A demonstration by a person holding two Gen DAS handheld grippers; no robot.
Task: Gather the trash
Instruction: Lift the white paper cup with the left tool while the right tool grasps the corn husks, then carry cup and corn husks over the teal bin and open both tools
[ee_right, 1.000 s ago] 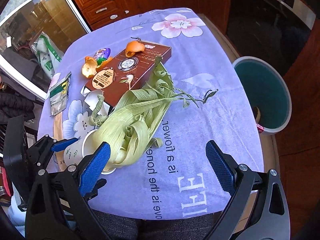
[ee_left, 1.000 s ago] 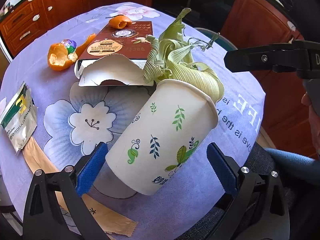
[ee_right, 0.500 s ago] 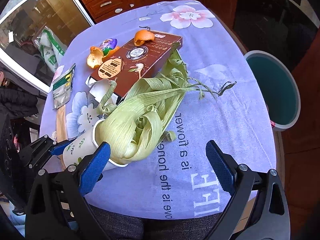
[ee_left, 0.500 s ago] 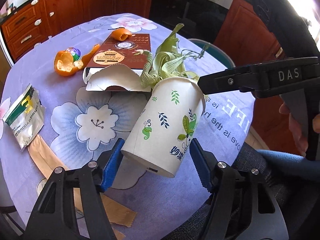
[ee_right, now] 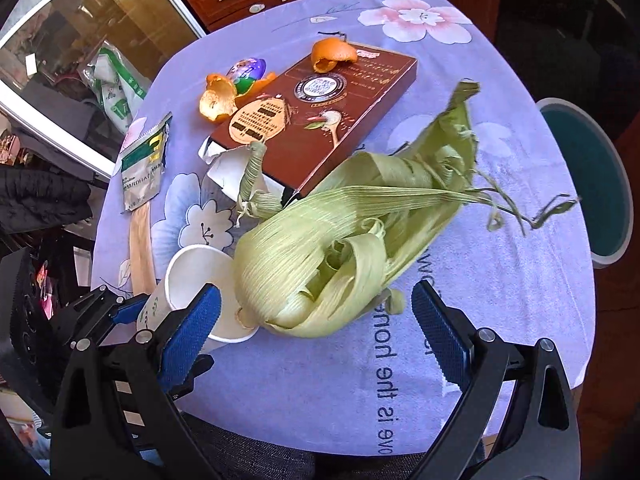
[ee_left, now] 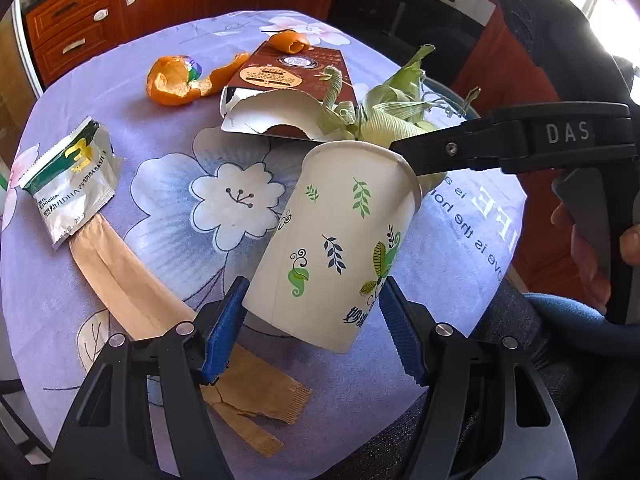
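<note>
We saw the left hand-held gripper [ee_left: 312, 320] clamped on the tilted paper cup [ee_left: 336, 236], its jaws having just closed, above the desk [ee_left: 120, 280]. Our right hand-held gripper [ee_right: 316, 324] gaped around the corn husks [ee_right: 340, 240] lying on the desk, beside the cup's mouth.

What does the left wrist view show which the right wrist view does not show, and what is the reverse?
Only the left wrist view shows the cup's printed side with leaf drawings and a hand holding the right gripper. Only the right wrist view shows the teal bin beside the table and the cup's open mouth. Both show the paper cup between the left gripper fingers, the corn husks, the brown box, orange peels and the green sachet.
</note>
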